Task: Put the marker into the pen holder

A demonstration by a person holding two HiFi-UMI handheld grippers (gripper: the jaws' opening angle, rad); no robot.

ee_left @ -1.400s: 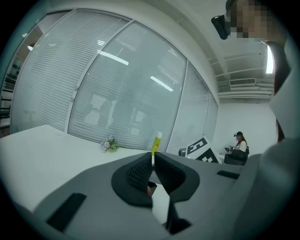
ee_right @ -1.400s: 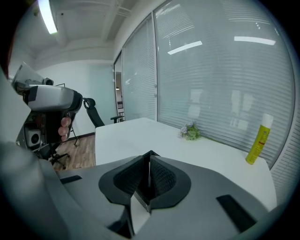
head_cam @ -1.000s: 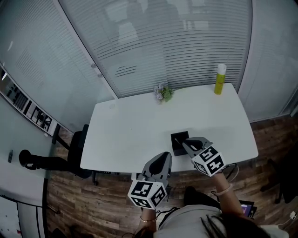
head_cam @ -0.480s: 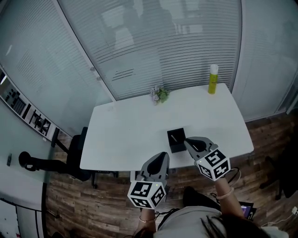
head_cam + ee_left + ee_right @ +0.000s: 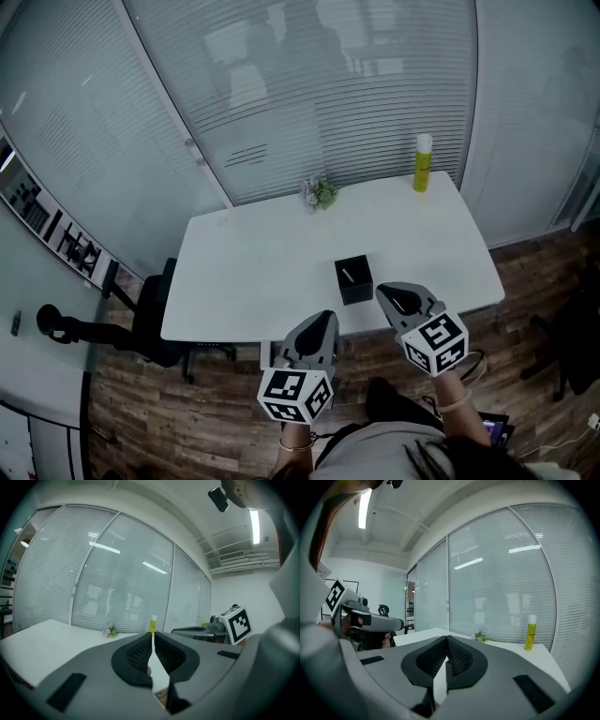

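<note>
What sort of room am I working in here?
Most likely an office meeting room: glass walls lined with blinds, a white table, and a black office chair beside it.

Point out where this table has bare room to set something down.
The left half of the table is bare, from its left edge to the pen holder and back to the flowers. The stretch between the yellow bottle and the holder is free too. Tightest: the front edge beside the holder, near the right gripper.

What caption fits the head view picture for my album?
Left tool and right tool hang shut before a white table; the marker sits in the black pen holder.
</note>
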